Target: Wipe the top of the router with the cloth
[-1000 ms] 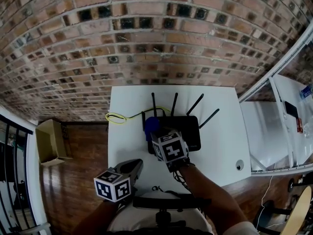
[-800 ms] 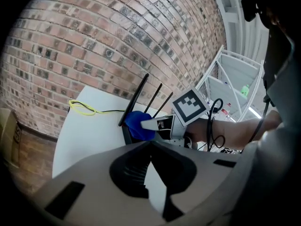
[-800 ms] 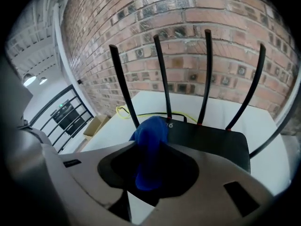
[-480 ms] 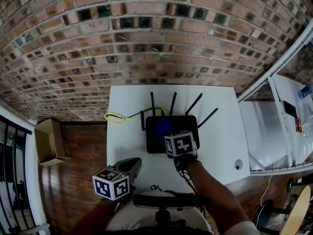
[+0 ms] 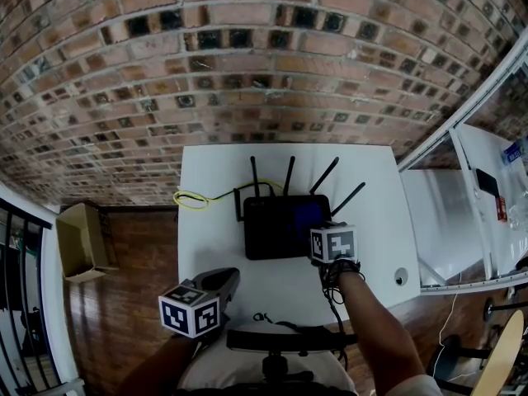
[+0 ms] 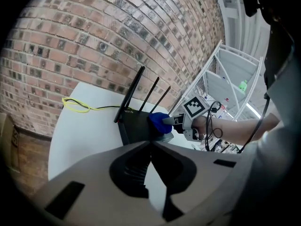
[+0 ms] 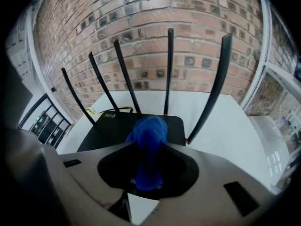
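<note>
A black router (image 5: 276, 229) with several upright antennas sits at the middle of the white table (image 5: 210, 238). My right gripper (image 5: 320, 223) is over the router's right end, shut on a blue cloth (image 7: 148, 134) that hangs bunched between its jaws and rests on the router's top (image 7: 113, 126). The left gripper view shows the cloth (image 6: 159, 123) pressed on the router (image 6: 134, 127) by the right gripper (image 6: 175, 123). My left gripper (image 5: 227, 280) stays at the table's near left edge, away from the router, its jaw tips (image 6: 151, 143) meeting with nothing between them.
A yellow cable (image 5: 193, 198) runs from the router's back off the table's left side. A small round fitting (image 5: 402, 277) sits near the table's right front corner. White shelving (image 5: 462, 213) stands to the right, a cardboard box (image 5: 82, 238) on the floor left, a brick wall behind.
My right gripper has slid the blue cloth across the router's top from its left end to its right end. The left gripper has stayed in place.
</note>
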